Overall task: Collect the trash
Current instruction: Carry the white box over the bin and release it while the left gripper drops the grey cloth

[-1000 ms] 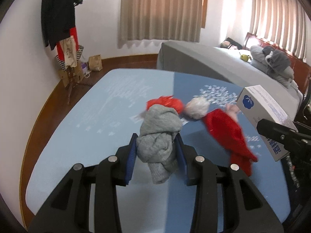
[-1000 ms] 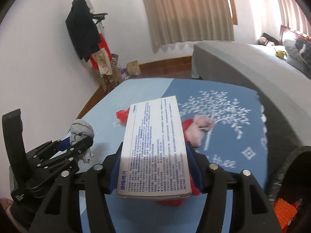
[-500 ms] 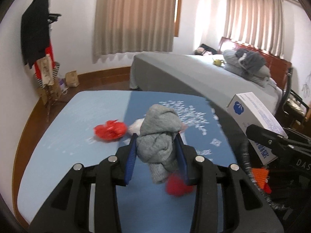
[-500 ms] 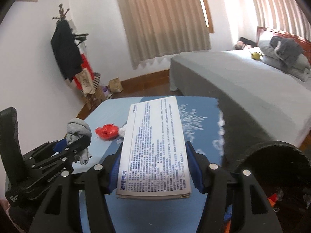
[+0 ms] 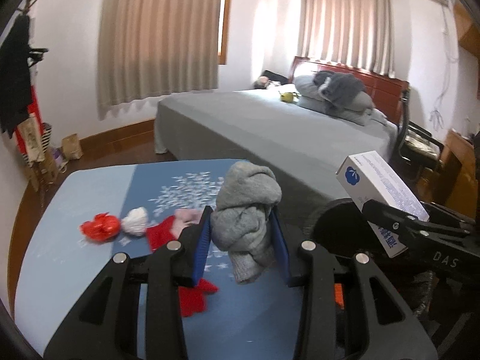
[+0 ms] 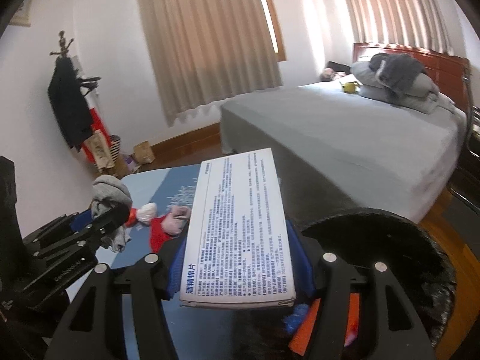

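the left gripper [image 5: 241, 241] squeezes a grey sock [image 5: 244, 210] in the middle of the frame, held up over the blue mat [image 5: 90, 189]. the right gripper [image 6: 240, 258] squeezes a white box [image 6: 237, 231] in the middle of its frame, above the black bin [image 6: 420, 240] at lower right. on the mat at left lie a red bag [image 5: 100, 227], a white ball [image 5: 136, 220] and a red cloth [image 5: 160, 234].

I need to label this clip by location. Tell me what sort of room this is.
A bedroom, almost certainly. A made bed with piled pillows against a wooden headboard, curtained windows, and a coat stand hung with clothes show it.
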Available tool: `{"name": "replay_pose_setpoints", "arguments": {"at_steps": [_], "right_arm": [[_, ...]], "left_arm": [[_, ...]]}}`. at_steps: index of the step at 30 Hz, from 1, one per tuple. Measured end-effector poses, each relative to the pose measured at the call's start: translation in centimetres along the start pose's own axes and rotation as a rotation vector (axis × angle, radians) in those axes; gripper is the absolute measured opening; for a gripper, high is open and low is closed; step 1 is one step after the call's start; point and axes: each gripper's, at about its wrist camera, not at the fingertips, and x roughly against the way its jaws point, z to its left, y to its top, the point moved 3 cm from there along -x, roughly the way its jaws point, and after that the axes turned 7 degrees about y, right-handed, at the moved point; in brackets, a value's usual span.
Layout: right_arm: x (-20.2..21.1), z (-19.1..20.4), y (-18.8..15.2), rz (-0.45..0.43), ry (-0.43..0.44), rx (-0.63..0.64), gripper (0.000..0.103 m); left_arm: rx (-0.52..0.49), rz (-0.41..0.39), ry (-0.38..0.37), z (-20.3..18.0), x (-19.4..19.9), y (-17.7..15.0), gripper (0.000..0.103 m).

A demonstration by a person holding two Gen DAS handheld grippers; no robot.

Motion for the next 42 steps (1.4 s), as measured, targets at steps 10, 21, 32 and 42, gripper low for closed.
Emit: {"name": "replay_pose_setpoints", "arguments": {"at_steps": [10, 21, 32, 42], "right_arm": [[2.8, -4.5, -1.3, -0.013, -0.112, -0.044, 0.059], [5.1, -9.9, -3.5, 0.004, -0.220, -0.127, 0.059], [5.4, -13.8, -5.2, 0.035, -0.287, -0.184, 0.062], [6.2, -13.6, -5.1, 0.000, -0.318, -0.164, 0.097]], "left_arm": [[-0.066, -0.004, -0.111, -6.0, -0.3, -0.5, 0.037], [-0.146, 0.028, -0.231, -12.2, -2.1, -2.1, 0.037], [-0.176, 0.079, -0.333, -15.6, -4.5, -3.5, 0.061], [-0.137, 0.039, -0.234, -11.8, -4.0, -2.7, 0.084]]}}
